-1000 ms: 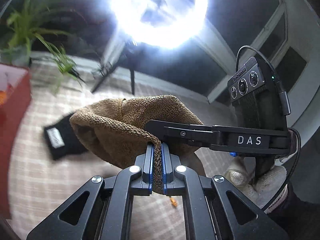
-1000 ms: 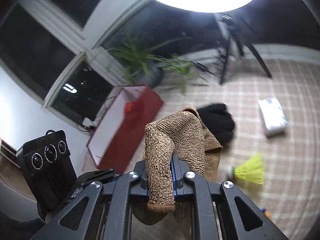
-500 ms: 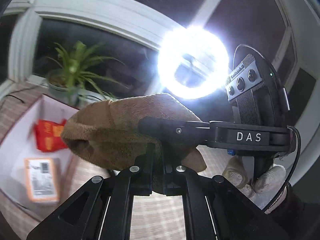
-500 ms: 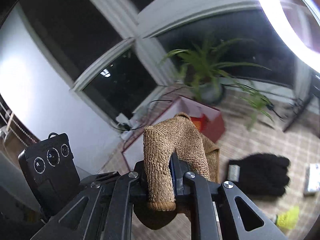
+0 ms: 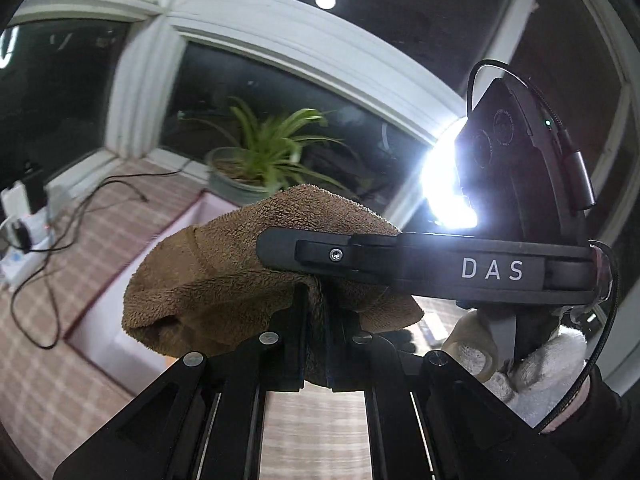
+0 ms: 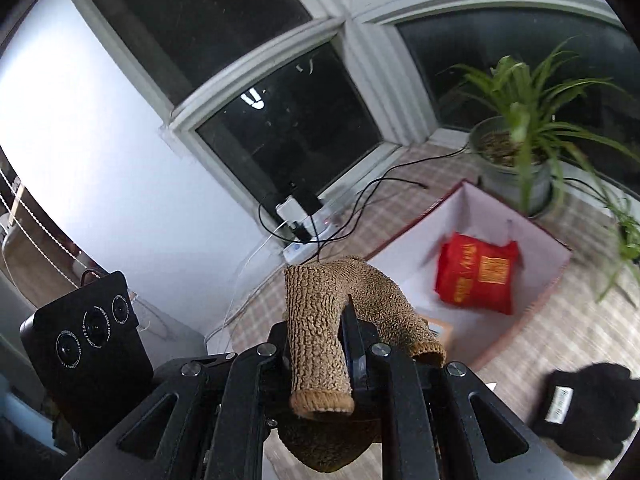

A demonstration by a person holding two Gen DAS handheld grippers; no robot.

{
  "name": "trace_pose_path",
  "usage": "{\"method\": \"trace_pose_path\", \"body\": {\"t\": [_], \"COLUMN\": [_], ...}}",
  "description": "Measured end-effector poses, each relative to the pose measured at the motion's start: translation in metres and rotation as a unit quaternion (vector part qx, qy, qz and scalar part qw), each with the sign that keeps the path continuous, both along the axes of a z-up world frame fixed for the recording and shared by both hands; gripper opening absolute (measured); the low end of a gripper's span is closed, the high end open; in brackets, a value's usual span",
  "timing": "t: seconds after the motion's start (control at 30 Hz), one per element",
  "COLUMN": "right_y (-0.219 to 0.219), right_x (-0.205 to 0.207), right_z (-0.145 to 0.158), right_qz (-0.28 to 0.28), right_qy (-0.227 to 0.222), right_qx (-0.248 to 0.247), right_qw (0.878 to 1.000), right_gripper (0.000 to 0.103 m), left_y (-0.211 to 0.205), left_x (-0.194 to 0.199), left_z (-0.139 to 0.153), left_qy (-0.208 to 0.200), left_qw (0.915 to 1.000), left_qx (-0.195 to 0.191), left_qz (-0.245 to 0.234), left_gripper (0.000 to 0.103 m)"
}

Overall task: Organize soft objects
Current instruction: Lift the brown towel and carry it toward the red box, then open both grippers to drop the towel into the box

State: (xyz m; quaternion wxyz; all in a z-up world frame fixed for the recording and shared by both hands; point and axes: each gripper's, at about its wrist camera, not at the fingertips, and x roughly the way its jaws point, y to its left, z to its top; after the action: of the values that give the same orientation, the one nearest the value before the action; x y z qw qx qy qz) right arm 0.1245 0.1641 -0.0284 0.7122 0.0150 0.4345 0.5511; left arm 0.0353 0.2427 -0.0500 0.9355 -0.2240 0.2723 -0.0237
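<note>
Between both tools, held off the checked floor [image 6: 568,344]: one brown fleece glove [image 5: 240,264]. Left tool [image 5: 316,320] clamped tight on its body; right tool [image 6: 346,344] clamped on a finger. Far right: white-lined box [image 6: 480,216] holding red packet [image 6: 476,278]; potted plant [image 6: 516,168] beyond. Near right: black glove [image 6: 588,412] on floor.

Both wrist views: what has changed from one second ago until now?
Both views have swung from the black glove and ring light toward the red-walled open box and window corner; the box now lies just beyond the cloth. The left gripper and right gripper stay shut on the fuzzy brown cloth, and the black knitted glove stays on the checked floor.
</note>
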Motion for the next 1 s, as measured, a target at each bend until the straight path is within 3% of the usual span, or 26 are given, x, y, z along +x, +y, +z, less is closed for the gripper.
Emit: {"method": "trace_pose_path", "body": {"t": [0.5, 0.57, 0.6, 0.63, 0.67, 0.7, 0.83, 1.0], "right_y": [0.052, 0.054, 0.054, 0.054, 0.052, 0.05, 0.046, 0.037], "right_x": [0.009, 0.01, 0.011, 0.012, 0.014, 0.014, 0.018, 0.021], "right_z": [-0.042, -0.045, -0.045, -0.046, -0.045, -0.043, -0.04, -0.038], "right_qz": [0.012, 0.007, 0.006, 0.004, -0.002, -0.007, -0.025, -0.031], "right_qy": [-0.006, -0.015, -0.015, -0.015, -0.017, -0.021, -0.035, -0.041], "right_qx": [-0.055, -0.068, -0.069, -0.07, -0.067, -0.065, -0.076, -0.075], "right_qw": [0.998, 0.998, 0.997, 0.997, 0.998, 0.998, 0.996, 0.996], "right_gripper": [0.014, 0.018, 0.029, 0.048, 0.055, 0.06, 0.065, 0.066], "left_y": [0.046, 0.048, 0.048, 0.049, 0.049, 0.049, 0.051, 0.05], "left_x": [-0.003, -0.003, -0.003, -0.002, -0.001, -0.002, -0.008, -0.016], "left_z": [-0.054, -0.059, -0.062, -0.064, -0.066, -0.066, -0.066, -0.062], "left_qy": [0.067, 0.075, 0.08, 0.089, 0.097, 0.101, 0.108, 0.11], "left_qw": [0.9962, 0.9955, 0.9951, 0.9944, 0.9936, 0.9929, 0.9913, 0.9903], "left_qx": [0.007, 0.007, 0.006, 0.005, 0.005, 0.006, 0.0, 0.0], "left_qz": [0.055, 0.058, 0.058, 0.057, 0.057, 0.061, 0.074, 0.084], "left_gripper": [0.005, 0.013, 0.024, 0.029, 0.039, 0.042, 0.054, 0.055]}}
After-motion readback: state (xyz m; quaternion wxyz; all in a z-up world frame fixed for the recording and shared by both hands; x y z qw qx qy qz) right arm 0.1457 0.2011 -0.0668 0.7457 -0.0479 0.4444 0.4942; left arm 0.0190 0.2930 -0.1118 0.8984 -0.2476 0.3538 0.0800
